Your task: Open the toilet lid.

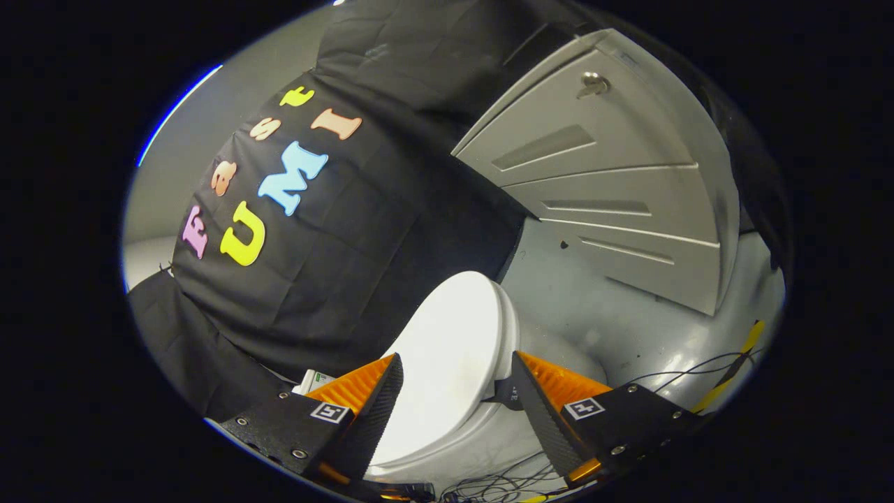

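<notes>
Landmark: the toilet lid [454, 349]. Behind it hangs the black cloth wall [335, 265]. Beyond it, to the side opposite the cloth, stands a grey panelled door [614, 188] with a metal handle [594, 84] near its far end. A grey floor [628, 328] spreads between lid and door. Toilet lid: white, closed flat on the bowl, lying just ahead of the fingers and seen through the gap between them. Gripper [457, 370]: fingers spread wide, one to each side of the lid, apart from it and holding nothing. Thin dark cables [698, 370] trail on the floor beside the toilet.
</notes>
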A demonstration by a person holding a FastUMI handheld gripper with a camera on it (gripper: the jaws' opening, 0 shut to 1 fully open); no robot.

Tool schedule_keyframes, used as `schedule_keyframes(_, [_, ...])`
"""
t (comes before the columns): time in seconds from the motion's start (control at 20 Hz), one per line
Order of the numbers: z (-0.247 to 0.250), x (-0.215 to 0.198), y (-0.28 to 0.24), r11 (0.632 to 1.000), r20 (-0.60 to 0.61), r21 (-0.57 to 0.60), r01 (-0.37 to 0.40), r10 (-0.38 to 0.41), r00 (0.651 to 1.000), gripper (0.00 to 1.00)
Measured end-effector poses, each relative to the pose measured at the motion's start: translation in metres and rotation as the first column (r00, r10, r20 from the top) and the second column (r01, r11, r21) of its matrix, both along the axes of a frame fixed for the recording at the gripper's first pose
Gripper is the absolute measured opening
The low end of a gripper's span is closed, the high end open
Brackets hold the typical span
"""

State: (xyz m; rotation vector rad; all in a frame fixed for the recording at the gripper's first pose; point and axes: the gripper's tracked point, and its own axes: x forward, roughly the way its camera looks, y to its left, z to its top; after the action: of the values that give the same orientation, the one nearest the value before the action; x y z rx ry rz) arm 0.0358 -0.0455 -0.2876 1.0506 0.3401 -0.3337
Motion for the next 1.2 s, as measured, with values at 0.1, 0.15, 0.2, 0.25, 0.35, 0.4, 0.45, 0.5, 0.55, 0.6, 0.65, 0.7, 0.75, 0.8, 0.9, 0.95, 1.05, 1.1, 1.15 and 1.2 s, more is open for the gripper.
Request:
schedule_keyframes(0.1, [-0.013,-0.001,-0.001,1.000,-0.023,0.028,0.015,-0.014,1.000,0.96])
schedule_keyframes(0.15, [-0.016,0.000,0.000,0.999,-0.030,0.043,0.021,-0.020,0.999,0.96])
schedule_keyframes(0.2, [-0.018,0.001,-0.001,0.997,-0.019,0.065,0.032,-0.031,0.999,0.96])
schedule_keyframes(0.25, [-0.018,-0.001,-0.006,0.995,-0.004,0.086,0.047,-0.047,0.999,0.96])
schedule_keyframes(0.35, [-0.021,-0.007,-0.014,0.992,0.005,0.101,0.080,-0.081,0.997,0.95])
schedule_keyframes(0.4, [-0.029,-0.011,-0.021,0.991,-0.015,0.089,0.098,-0.097,0.995,0.95])
schedule_keyframes(0.45, [-0.032,-0.010,-0.021,0.990,-0.023,0.089,0.111,-0.109,0.994,0.95])
schedule_keyframes(0.5, [-0.034,-0.009,-0.022,0.989,-0.029,0.099,0.113,-0.111,0.993,0.95])
schedule_keyframes(0.55, [-0.037,-0.008,-0.020,0.988,-0.038,0.111,0.109,-0.106,0.994,0.95])
schedule_keyframes(0.6, [-0.042,-0.007,-0.016,0.987,-0.046,0.122,0.101,-0.096,0.994,0.94])
schedule_keyframes(0.65, [-0.047,-0.008,-0.013,0.987,-0.057,0.135,0.093,-0.086,0.995,0.94])
schedule_keyframes(0.7, [-0.052,-0.008,-0.009,0.985,-0.066,0.153,0.086,-0.076,0.995,0.94])
schedule_keyframes(0.75, [-0.055,-0.007,-0.005,0.982,-0.068,0.173,0.081,-0.070,0.995,0.91])
schedule_keyframes(0.8, [-0.058,-0.007,-0.003,0.978,-0.070,0.191,0.083,-0.070,0.995,0.86])
schedule_keyframes(0.9, [-0.062,-0.008,0.001,0.971,-0.072,0.222,0.092,-0.077,0.994,0.72])
schedule_keyframes(0.95, [-0.064,-0.008,0.003,0.968,-0.071,0.233,0.096,-0.082,0.994,0.62])
schedule_keyframes(1.05, [-0.067,-0.008,0.005,0.964,-0.073,0.247,0.102,-0.086,0.994,0.46])
schedule_keyframes(1.1, [-0.068,-0.008,0.004,0.962,-0.073,0.253,0.104,-0.088,0.993,0.43])
schedule_keyframes(1.15, [-0.068,-0.007,0.004,0.960,-0.072,0.261,0.106,-0.090,0.993,0.38])
schedule_keyframes(1.2, [-0.069,-0.006,0.003,0.959,-0.073,0.263,0.109,-0.093,0.993,0.28])
